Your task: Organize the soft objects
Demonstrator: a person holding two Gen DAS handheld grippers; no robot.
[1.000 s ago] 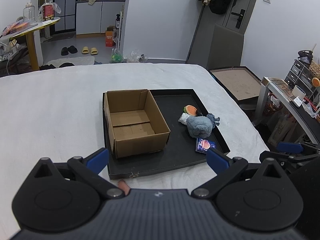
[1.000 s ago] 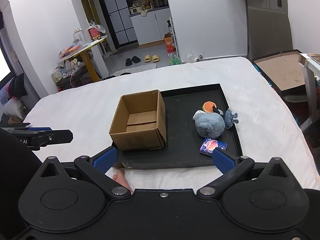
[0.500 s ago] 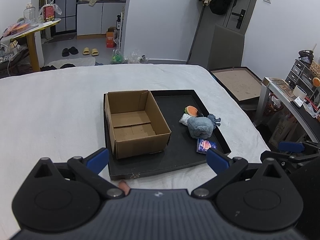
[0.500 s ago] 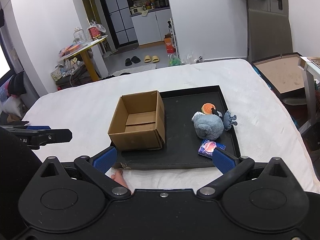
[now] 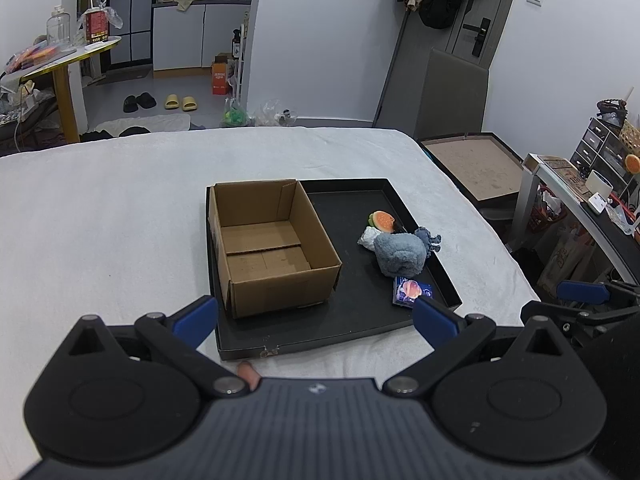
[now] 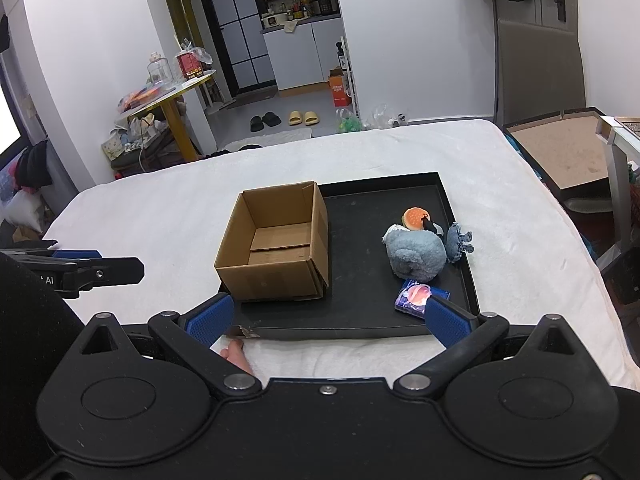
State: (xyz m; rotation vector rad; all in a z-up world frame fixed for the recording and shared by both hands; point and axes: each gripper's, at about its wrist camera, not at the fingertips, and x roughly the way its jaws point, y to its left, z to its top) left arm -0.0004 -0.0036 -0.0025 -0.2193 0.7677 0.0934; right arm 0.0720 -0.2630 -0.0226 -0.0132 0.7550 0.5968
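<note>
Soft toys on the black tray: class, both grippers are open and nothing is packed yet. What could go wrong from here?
1. The grey plush, burger toy and blue octopus toy are bunched together, so a grasp may drag a neighbour.
2. The flat blue packet lies low on the tray and may slip from the fingers.
3. The cardboard box looks light and may shift if bumped.

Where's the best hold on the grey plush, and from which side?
Probably across the rounded body of the grey plush, coming from above. It lies low on the tray, with the burger toy and a small blue toy crowding its far side.
</note>
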